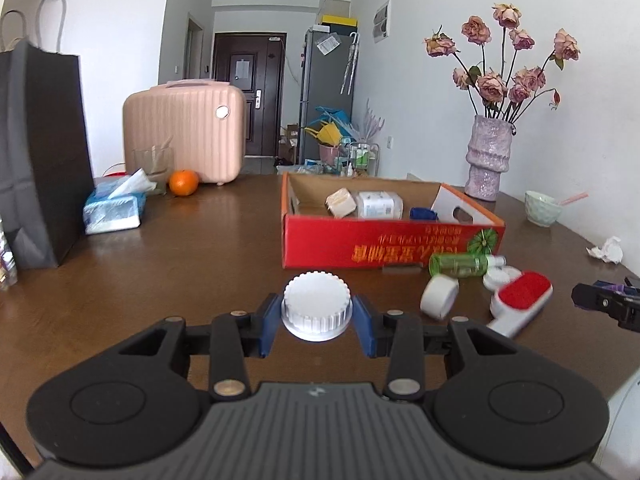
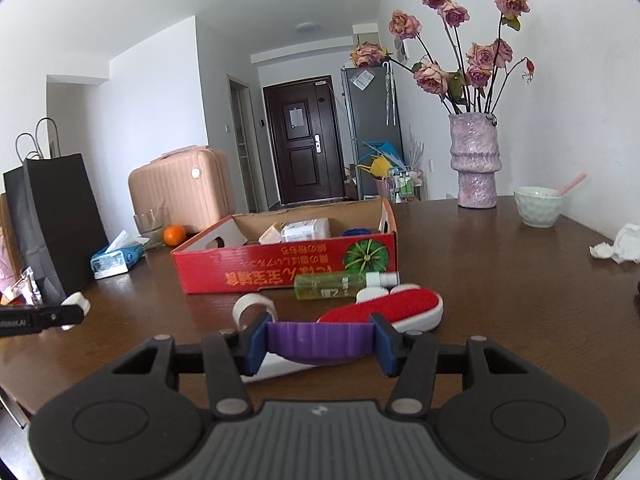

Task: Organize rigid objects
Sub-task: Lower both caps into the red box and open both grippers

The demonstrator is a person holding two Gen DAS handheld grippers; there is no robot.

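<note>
My left gripper (image 1: 317, 322) is shut on a white ribbed cap (image 1: 317, 305) and holds it above the table, short of the red cardboard box (image 1: 384, 242). My right gripper (image 2: 320, 344) is shut on a purple ribbed lid (image 2: 320, 342), just in front of the red lint brush (image 2: 384, 310). The box (image 2: 280, 268) holds a beige cube (image 1: 341, 201), a white packet (image 1: 378, 205) and a blue item (image 1: 424, 213). In front of it lie a green bottle (image 1: 460, 264), a white tape roll (image 1: 439, 295), the lint brush (image 1: 520, 300) and a small white case (image 1: 500, 276).
A black paper bag (image 1: 40, 152), a tissue pack (image 1: 114, 210), an orange (image 1: 183, 182) and a pink suitcase (image 1: 184, 132) stand at the left and back. A vase of dried roses (image 1: 488, 160), a green bowl (image 1: 542, 208) and crumpled tissue (image 1: 606, 249) are at the right.
</note>
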